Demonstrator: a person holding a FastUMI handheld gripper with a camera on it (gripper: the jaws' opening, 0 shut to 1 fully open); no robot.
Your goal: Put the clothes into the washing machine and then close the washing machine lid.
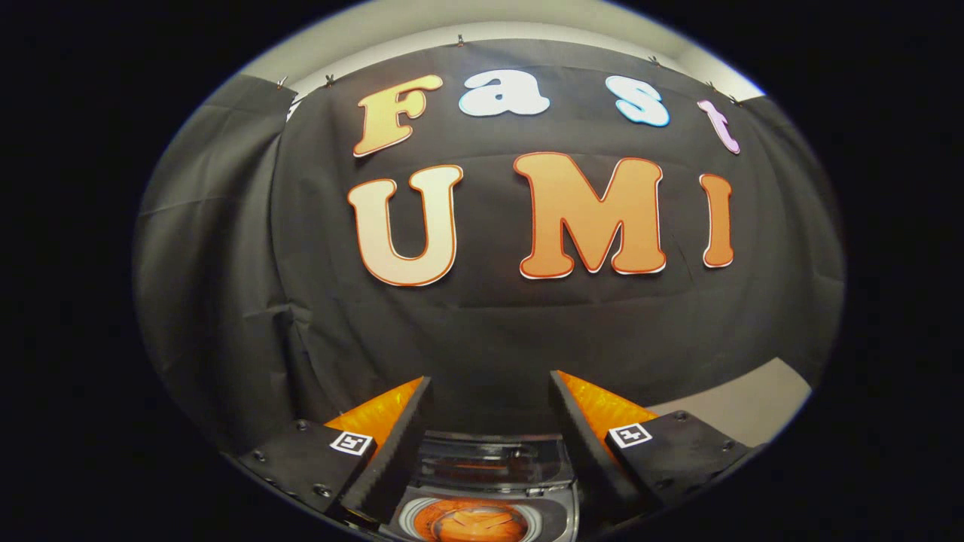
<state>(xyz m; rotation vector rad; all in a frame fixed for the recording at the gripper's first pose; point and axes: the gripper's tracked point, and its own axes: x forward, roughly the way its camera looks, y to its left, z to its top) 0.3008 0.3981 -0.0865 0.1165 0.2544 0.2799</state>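
Black cloth wall up ahead, with a bit of pale wall beside it. My jaws are spread wide, holding nothing. Down between the fingers sits the washing machine, lid up, something orange in the drum.

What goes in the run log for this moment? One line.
fingers: open, holding nothing | washing machine: below, between fingers | lid: raised | orange item: in drum | backdrop: black cloth wall
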